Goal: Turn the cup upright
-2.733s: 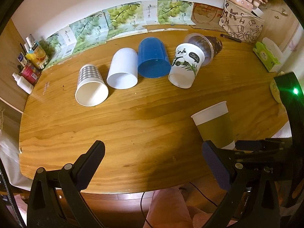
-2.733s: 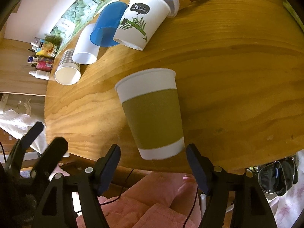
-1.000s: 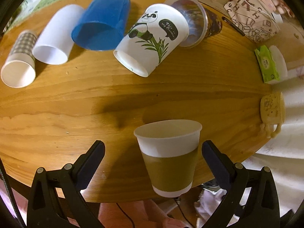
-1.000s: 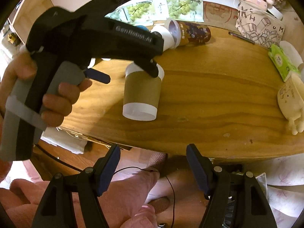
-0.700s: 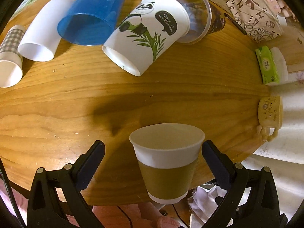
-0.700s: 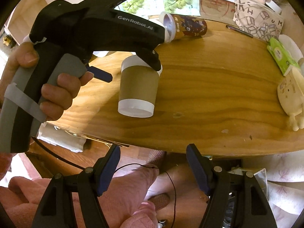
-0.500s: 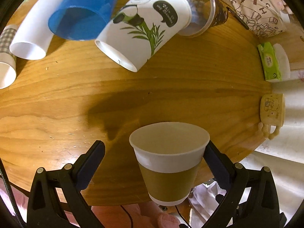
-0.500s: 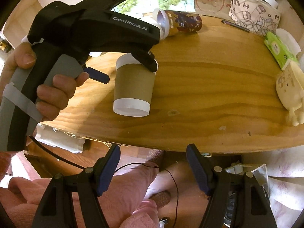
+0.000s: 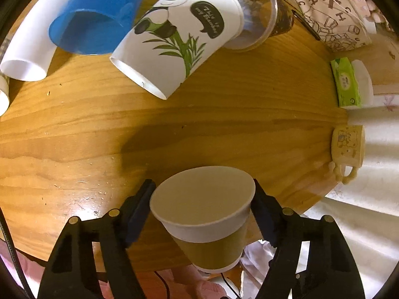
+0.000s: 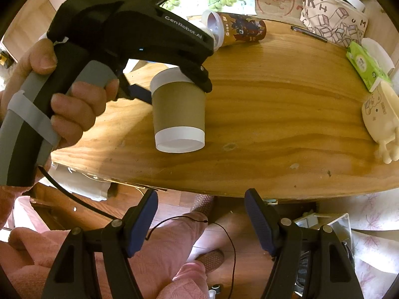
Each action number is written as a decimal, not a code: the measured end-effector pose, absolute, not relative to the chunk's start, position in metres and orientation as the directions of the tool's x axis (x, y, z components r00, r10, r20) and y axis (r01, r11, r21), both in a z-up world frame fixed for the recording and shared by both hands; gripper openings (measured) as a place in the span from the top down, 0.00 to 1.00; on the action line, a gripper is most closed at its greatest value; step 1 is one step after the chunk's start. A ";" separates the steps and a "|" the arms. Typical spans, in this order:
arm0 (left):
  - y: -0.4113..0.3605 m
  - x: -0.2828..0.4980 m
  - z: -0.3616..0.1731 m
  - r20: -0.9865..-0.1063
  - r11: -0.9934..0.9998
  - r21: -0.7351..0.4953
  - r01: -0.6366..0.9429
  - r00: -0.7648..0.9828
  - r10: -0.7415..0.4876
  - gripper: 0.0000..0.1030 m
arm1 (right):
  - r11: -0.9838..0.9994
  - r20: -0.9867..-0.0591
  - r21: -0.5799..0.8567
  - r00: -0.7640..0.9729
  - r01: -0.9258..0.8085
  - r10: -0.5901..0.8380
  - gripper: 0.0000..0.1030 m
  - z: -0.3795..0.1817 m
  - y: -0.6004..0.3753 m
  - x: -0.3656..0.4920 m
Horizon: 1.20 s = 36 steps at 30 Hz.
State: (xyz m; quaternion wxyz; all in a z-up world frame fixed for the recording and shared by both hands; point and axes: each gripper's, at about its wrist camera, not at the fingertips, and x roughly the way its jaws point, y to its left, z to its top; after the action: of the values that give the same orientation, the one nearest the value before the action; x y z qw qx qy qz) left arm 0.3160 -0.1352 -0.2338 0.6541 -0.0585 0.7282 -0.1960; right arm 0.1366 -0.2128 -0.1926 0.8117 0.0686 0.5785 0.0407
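Observation:
A paper cup (image 9: 207,214) with a brown sleeve and white rim stands upright near the table's front edge. My left gripper (image 9: 202,200) is shut on it just below the rim, one finger on each side. In the right wrist view the same cup (image 10: 178,114) sits in the left gripper (image 10: 174,79), its base low over the wood; I cannot tell if it touches. My right gripper (image 10: 200,220) is open and empty, below the table's front edge over the person's lap.
Several cups lie on their sides at the back: a panda cup (image 9: 179,42), a blue cup (image 9: 97,17), a white cup (image 9: 32,47) and a lidded clear cup (image 9: 259,22). A patterned bag (image 9: 334,22), tissue pack (image 9: 345,82) and cream mug (image 9: 348,144) sit at the right edge.
My left gripper has closed on the brown-sleeved cup; half a second ago its fingers stood wide apart on either side of it. The right gripper stayed back and open.

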 end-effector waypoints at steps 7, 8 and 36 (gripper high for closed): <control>-0.134 0.313 -0.231 -0.932 0.913 -0.359 0.193 -0.123 -0.340 0.26 | 0.988 -0.932 0.155 0.332 0.009 0.143 0.30 -0.192 -0.211 0.132; -0.134 0.313 -0.231 -0.932 0.913 -0.359 0.196 -0.121 -0.340 0.26 | 0.988 -0.932 0.154 0.332 0.009 0.143 0.29 -0.192 -0.210 0.132; -0.115 0.289 -0.173 -0.843 0.878 -0.142 0.457 0.410 -0.349 0.27 | 0.990 -0.924 0.128 0.357 -0.055 0.139 0.30 -0.187 -0.194 0.117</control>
State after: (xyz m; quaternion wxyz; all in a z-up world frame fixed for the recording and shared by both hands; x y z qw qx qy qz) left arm 0.2892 -0.1155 -0.1730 0.8378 0.0553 0.4871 -0.2403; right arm 0.1168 -0.1944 -0.1869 0.8230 0.0373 0.5638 0.0590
